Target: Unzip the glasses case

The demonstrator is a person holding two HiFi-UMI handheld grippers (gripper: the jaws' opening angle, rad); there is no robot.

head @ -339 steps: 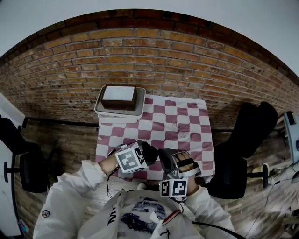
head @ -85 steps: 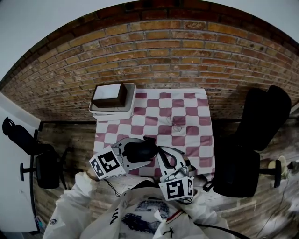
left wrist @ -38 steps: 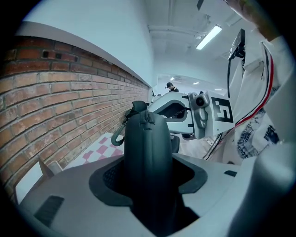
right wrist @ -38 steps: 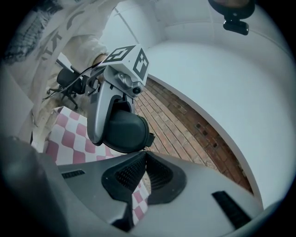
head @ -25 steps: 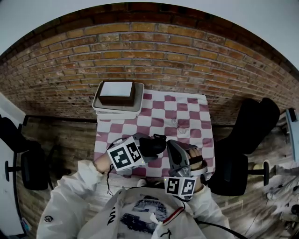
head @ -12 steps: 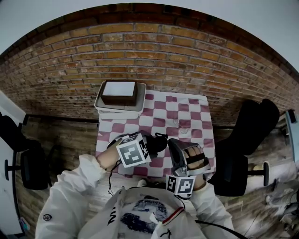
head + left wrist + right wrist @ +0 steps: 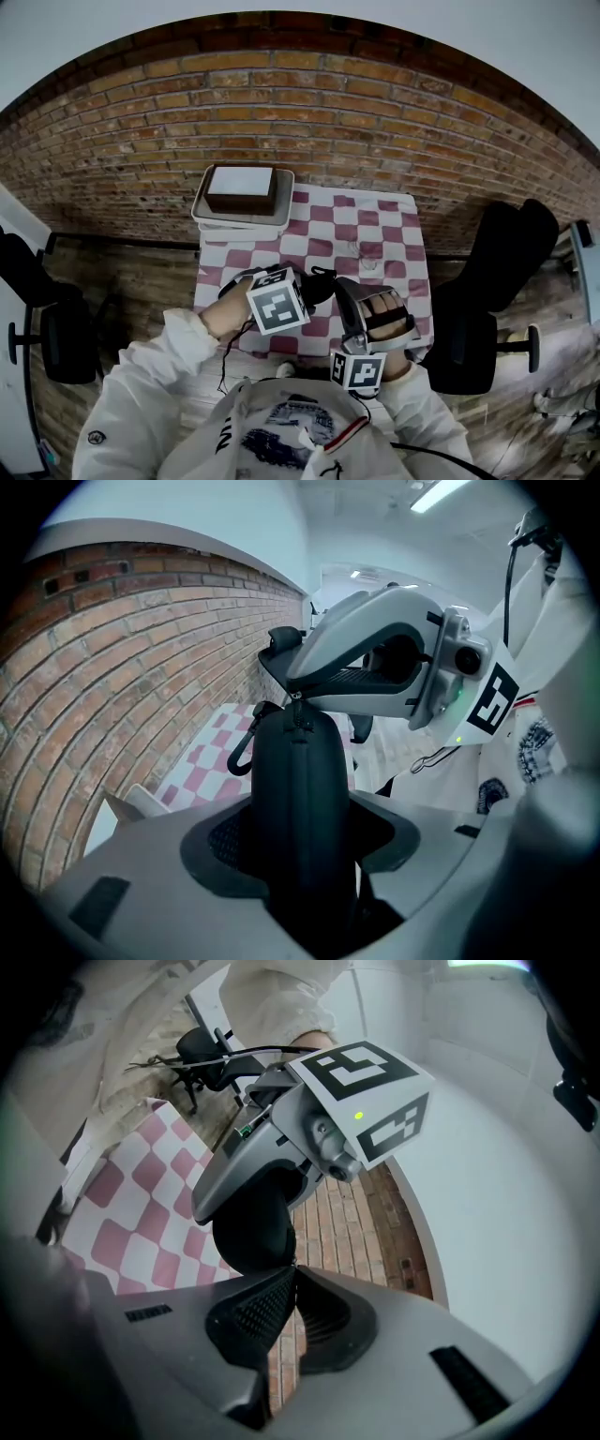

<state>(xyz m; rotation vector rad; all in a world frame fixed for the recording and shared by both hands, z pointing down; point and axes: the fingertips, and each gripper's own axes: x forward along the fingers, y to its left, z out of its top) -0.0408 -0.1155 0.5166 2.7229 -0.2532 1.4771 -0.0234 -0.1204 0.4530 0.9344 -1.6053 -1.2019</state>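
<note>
1. Now the glasses case is up off the table, held over its near edge about midway along. It is well apart from the tray and box at the far-left corner.
2. The left gripper has its jaws clamped across the case's body, one pad on each broad side. The zipped end sticks out towards the other tool.
3. The right gripper comes in from the opposite side, jaws pressed together, tips right at the case's end. By the look of it they are nipping the small zip pull and nothing else.
4. A hook clip dangles off that same end, just beside the pull and free of both grippers.
5. Handling call: this looks like a light, semi-rigid shell, dark, smooth and rounded. It could twist or slide in the pads once the zip is tugged.
6. The best hold is where the left jaws sit, across the middle of the body and off the zip line. It wants to be firm enough to resist the pull without crushing the shell.
7. The pull is thin and small, so it could easily slip out of flat pads. It wants gripping deep on the tab and drawing along the seam's curve, not straight away from the case.
8. The zip reads as closed along the visible seam, so the opening run is judged not yet made.
</note>
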